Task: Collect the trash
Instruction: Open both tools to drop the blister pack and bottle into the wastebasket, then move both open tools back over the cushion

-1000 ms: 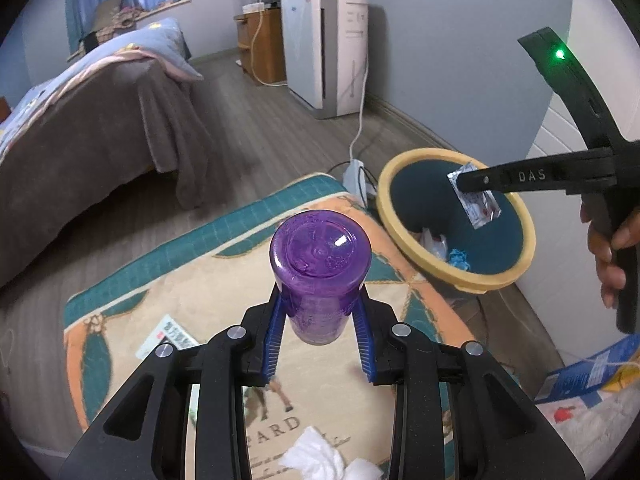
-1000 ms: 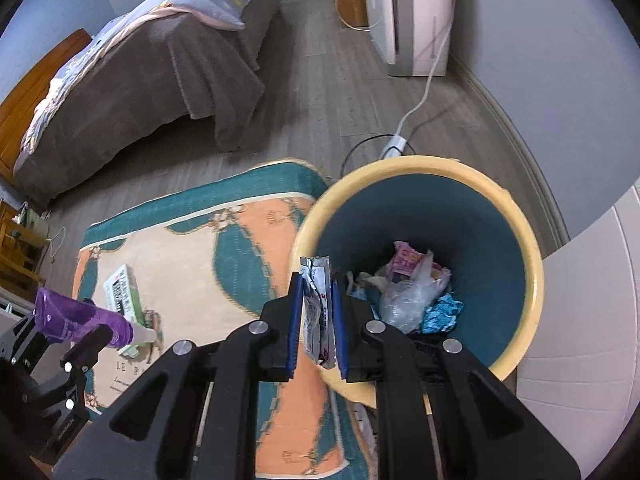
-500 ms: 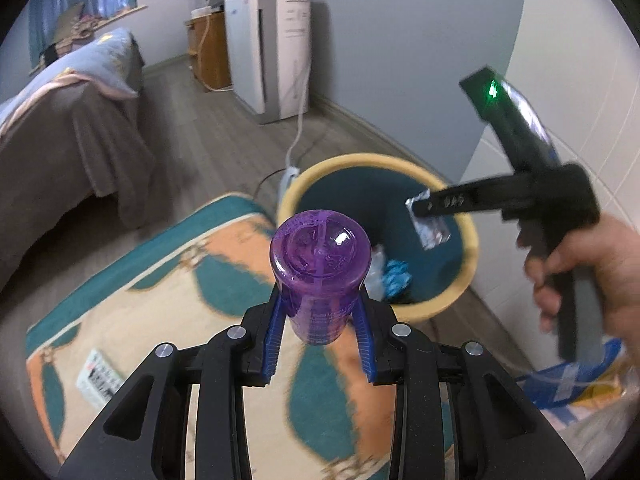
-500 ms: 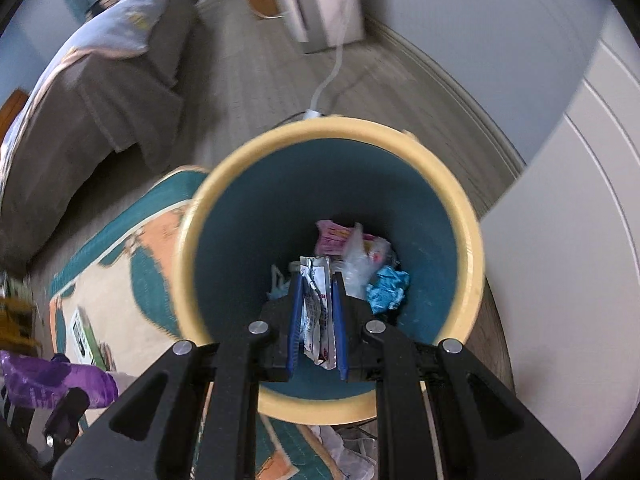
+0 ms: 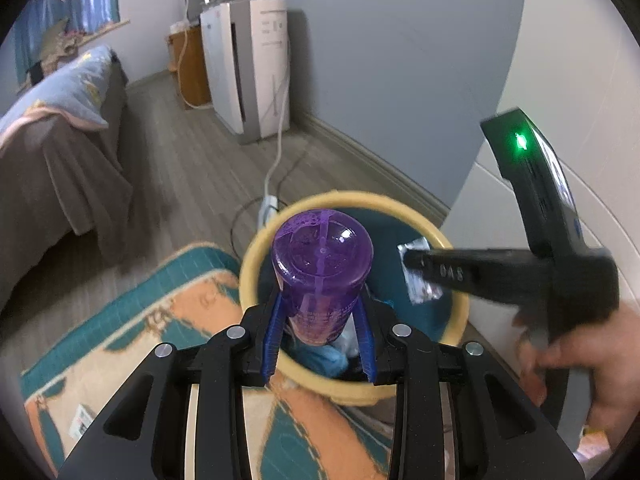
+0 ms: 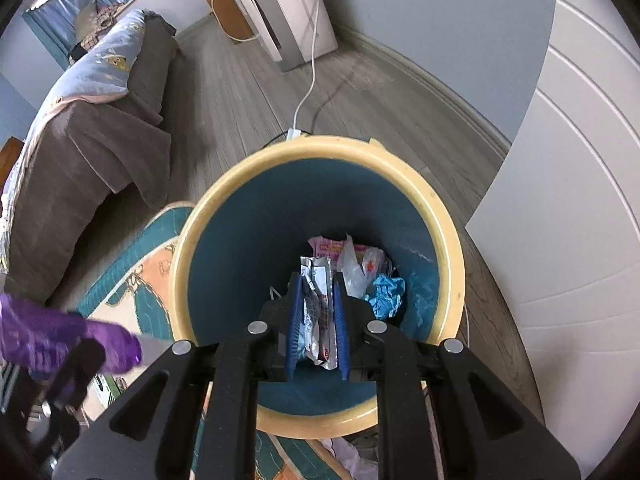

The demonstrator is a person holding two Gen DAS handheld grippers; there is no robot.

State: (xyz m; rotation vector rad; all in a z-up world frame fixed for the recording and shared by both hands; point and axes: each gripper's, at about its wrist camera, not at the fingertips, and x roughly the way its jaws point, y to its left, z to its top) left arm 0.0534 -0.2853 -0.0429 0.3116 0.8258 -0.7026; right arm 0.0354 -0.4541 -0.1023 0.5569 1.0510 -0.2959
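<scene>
My left gripper (image 5: 322,304) is shut on a purple plastic bottle (image 5: 322,272), held over the near rim of the yellow-rimmed teal trash bin (image 5: 250,264). My right gripper (image 6: 318,292) is shut on a silver snack wrapper (image 6: 318,320) and holds it over the bin's opening (image 6: 448,240). In the left wrist view the right gripper (image 5: 416,268) reaches in from the right with the wrapper (image 5: 420,292). The purple bottle (image 6: 60,340) shows at the left of the right wrist view. Wrappers and blue crumpled trash (image 6: 386,288) lie in the bin.
A teal and orange rug (image 5: 132,344) lies left of the bin, with a paper box (image 5: 82,422) on it. A bed (image 5: 52,152) stands at the left, a white appliance (image 5: 256,64) and its cable (image 5: 276,164) behind the bin, a white door (image 6: 580,208) at the right.
Both grippers have moved toward the bin. The bottle is now over the bin's near rim and the wrapper hangs over its middle. Both stay shut on their items.
</scene>
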